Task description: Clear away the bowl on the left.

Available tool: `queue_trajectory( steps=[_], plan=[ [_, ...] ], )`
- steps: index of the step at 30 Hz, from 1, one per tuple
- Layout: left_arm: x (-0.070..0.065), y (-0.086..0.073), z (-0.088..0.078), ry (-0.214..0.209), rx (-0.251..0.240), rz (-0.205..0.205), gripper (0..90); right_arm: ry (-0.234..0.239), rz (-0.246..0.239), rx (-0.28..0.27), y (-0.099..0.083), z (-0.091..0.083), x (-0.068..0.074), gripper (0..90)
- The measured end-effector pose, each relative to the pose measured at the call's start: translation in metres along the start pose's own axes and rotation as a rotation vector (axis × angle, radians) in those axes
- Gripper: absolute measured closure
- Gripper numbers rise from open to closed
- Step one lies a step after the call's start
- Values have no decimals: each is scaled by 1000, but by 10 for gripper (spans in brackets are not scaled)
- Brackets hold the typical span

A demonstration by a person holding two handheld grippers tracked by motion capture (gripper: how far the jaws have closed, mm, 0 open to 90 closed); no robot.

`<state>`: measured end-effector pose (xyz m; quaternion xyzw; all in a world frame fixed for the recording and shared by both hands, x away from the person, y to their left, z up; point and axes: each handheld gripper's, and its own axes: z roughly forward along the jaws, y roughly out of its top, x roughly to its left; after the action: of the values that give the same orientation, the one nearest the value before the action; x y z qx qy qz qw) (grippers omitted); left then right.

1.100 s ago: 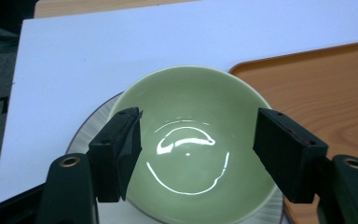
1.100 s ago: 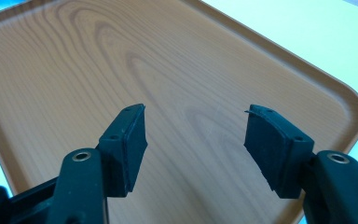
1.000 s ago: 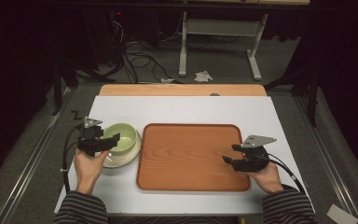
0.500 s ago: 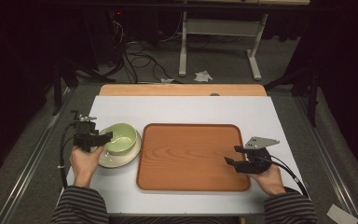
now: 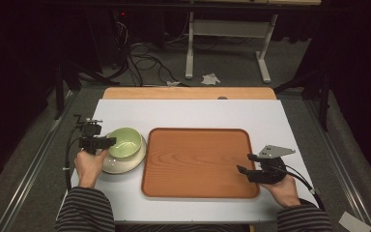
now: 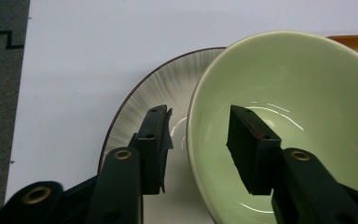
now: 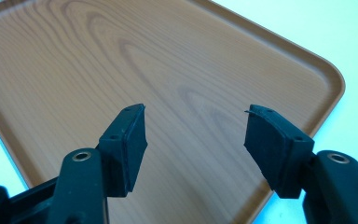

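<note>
A pale green bowl (image 5: 125, 141) (image 6: 303, 107) sits on a white ribbed plate (image 5: 121, 166) (image 6: 144, 98) at the table's left. My left gripper (image 5: 107, 141) (image 6: 200, 112) straddles the bowl's left rim, one jaw outside over the plate and the other inside the bowl. Its jaws have just been closing, and a gap shows between each pad and the rim. My right gripper (image 5: 244, 163) (image 7: 196, 112) hovers open over the near right corner of the wooden tray (image 5: 198, 159) (image 7: 121, 51), with nothing between its fingers.
The white table top (image 5: 193, 113) has a wooden strip along its far edge. The tray lies bare in the middle, just right of the plate. Cables and a desk frame (image 5: 222, 43) stand on the dark floor beyond.
My left gripper has shifted a little left and lower onto the bowl's rim, and its jaws stand narrower than before. The right gripper has stayed in place.
</note>
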<state>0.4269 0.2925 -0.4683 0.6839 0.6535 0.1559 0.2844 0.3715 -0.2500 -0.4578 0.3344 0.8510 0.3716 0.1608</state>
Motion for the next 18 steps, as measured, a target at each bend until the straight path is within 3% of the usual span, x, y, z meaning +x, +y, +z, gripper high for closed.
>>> queue_trajectory(
  steps=[5, 10, 18],
  plan=[
    [4, 1, 4, -28, 32, -13, 692, -3, 1, 3, -2, -2, 1, 401],
    [6, 1, 7, -31, 51, -17, 761, -4, -3, 5, -2, -2, 1, 402],
    [9, 1, 8, -54, 62, -32, 827, -2, 0, 5, -2, -2, 1, 402]
  ],
)
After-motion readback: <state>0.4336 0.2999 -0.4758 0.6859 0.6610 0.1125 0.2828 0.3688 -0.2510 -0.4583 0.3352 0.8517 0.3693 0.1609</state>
